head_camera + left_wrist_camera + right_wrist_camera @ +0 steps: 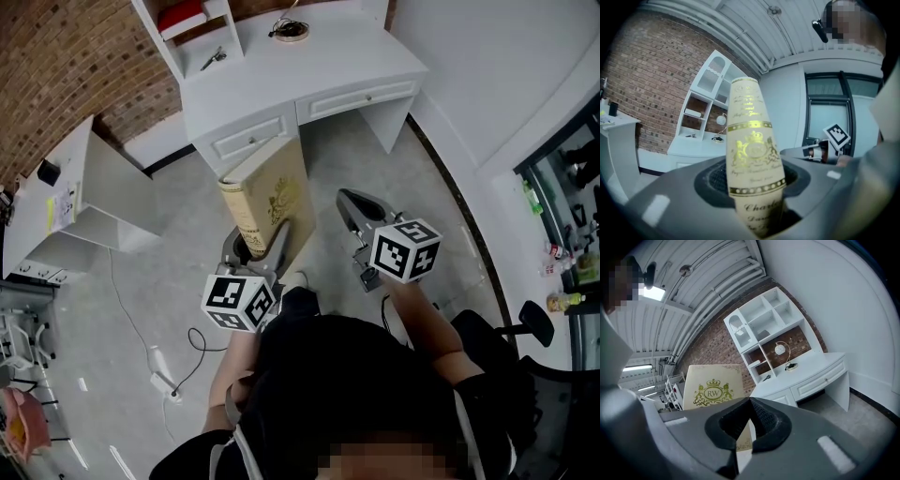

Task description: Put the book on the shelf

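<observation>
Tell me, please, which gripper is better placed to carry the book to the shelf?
Left. The left gripper is closed on the book, holding it upright toward the shelf; the right gripper is shut, empty, beside the book.

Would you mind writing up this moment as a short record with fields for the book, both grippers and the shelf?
book: cream hardcover with gold crest, held upright, clear of the desk
left gripper: shut on the book's lower end
right gripper: shut, empty, beside the book
shelf unit: white, at the back of the desk, ahead of both grippers
desk: white, with drawers; a lamp stands on it
task state: book not yet on the shelf
</observation>
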A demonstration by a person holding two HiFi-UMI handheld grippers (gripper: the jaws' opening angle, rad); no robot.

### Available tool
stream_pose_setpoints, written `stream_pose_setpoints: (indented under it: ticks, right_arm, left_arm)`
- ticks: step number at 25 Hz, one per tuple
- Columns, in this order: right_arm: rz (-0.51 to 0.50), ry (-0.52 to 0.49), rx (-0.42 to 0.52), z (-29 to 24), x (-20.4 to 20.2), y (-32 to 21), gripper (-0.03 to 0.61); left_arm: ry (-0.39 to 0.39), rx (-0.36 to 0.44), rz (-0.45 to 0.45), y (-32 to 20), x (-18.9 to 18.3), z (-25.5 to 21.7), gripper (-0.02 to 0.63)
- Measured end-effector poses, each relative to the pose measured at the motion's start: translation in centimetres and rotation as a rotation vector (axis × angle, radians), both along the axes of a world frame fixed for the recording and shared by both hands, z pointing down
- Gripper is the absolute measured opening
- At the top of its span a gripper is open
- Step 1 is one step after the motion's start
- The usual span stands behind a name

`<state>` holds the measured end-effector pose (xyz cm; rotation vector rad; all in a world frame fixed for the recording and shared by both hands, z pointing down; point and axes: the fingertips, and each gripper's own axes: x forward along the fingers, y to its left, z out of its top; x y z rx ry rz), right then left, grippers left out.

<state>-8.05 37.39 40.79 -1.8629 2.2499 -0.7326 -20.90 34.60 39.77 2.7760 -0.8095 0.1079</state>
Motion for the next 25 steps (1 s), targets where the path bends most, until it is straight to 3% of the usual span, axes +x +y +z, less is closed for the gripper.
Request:
stream_pose_setpoints:
  ticks: [10, 25]
  right_arm:
    - [0.024, 0.026, -0.016, -0.1, 1.3, -7.2, -0.006]
    - [0.037, 0.058, -0.022, 0.3, 0.4, -17.5, -0.006]
  left_arm:
    - [0.012, -0.008, 0.019, -8.1, 1.6, 0.0, 0.221]
    - [0.017, -0.010, 0.003, -18.3, 0.8, 0.2, 0.221]
